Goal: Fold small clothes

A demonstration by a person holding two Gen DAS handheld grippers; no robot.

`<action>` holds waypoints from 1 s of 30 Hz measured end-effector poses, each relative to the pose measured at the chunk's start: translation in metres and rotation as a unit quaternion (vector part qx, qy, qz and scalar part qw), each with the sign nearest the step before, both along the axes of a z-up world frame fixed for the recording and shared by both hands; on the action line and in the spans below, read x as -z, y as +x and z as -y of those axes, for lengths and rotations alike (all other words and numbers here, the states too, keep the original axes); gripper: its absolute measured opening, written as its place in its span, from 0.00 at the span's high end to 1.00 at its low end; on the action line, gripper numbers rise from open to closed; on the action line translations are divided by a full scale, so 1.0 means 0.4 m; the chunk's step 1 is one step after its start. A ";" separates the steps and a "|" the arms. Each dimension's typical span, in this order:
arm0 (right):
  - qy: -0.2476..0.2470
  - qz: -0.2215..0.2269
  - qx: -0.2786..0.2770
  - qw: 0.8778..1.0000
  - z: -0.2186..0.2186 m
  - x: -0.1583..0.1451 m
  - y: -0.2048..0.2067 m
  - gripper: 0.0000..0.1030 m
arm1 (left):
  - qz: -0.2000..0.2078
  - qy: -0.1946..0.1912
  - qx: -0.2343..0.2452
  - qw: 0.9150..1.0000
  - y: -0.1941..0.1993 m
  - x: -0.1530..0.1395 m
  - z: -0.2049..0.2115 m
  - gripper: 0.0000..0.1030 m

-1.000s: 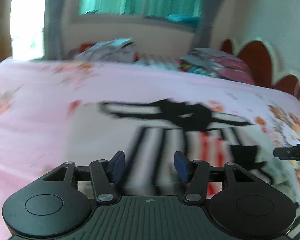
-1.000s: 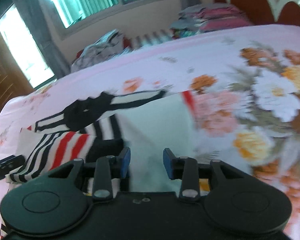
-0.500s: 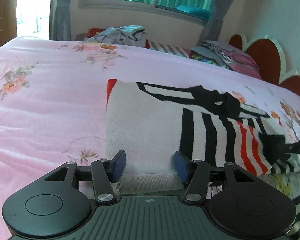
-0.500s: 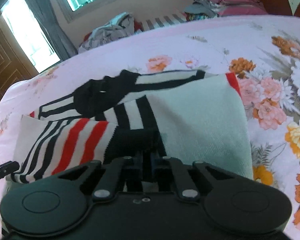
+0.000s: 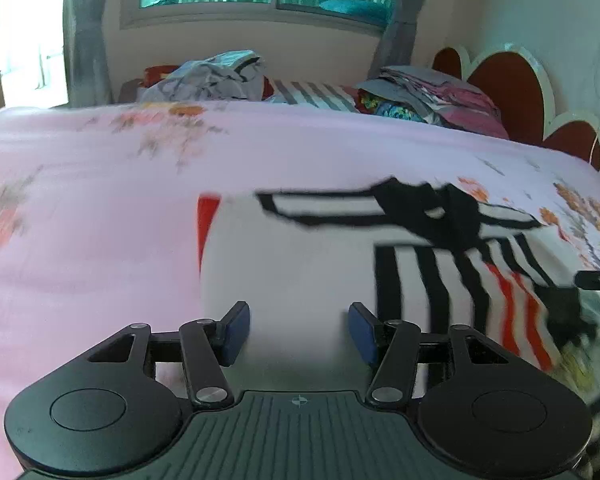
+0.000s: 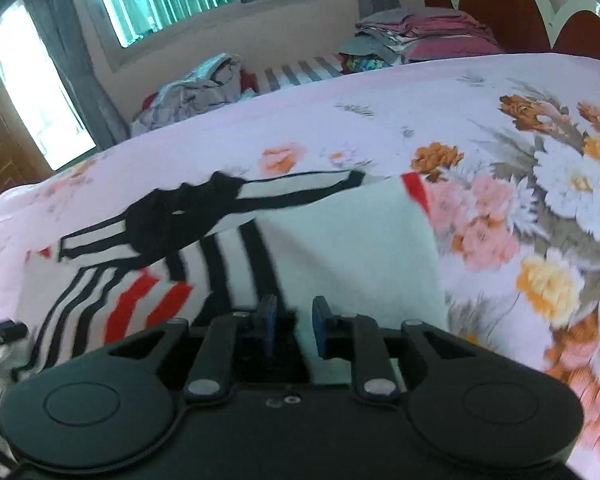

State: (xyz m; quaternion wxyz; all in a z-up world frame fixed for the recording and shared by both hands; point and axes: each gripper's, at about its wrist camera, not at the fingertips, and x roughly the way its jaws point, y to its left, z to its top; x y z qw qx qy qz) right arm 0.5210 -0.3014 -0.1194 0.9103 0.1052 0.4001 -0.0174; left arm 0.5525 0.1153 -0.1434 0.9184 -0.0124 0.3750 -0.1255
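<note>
The striped sweater (image 5: 340,264) lies flat on the pink floral bed (image 5: 100,208). The left tool (image 5: 299,330) is released, just above the sweater's near white hem. The right tool (image 6: 294,328) is partly parted, with hem cloth between its blue pads (image 6: 321,326). No writing is readable.

The left gripper (image 5: 298,332) fills the bottom of the frame, its blue-padded jaws standing wide apart over the near white edge of a sweater (image 5: 300,264). The sweater lies flat on the pink flowered bed (image 5: 100,200), with black stripes and red stripes toward the right. At the right edge a dark tip of the other gripper (image 5: 598,280) pokes in. Piled clothes (image 5: 220,76) sit beyond the bed, upper centre.
</note>
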 end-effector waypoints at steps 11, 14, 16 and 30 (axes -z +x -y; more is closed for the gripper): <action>-0.041 0.013 -0.011 0.999 -0.039 -0.018 0.065 0.78 | -0.003 -0.009 -0.015 1.000 0.119 -0.016 0.003 0.47; 0.000 0.016 -0.090 0.996 -0.158 -0.018 0.056 0.81 | 0.009 -0.011 0.022 1.000 0.040 -0.023 0.104 0.47; 0.010 0.002 -0.130 0.992 -0.231 0.001 0.063 0.83 | 0.004 0.001 0.034 0.999 0.012 -0.009 0.173 0.47; -0.048 -0.033 -0.069 0.996 -0.100 0.062 0.022 1.00 | 0.022 0.086 -0.002 0.996 -0.052 0.058 0.103 0.41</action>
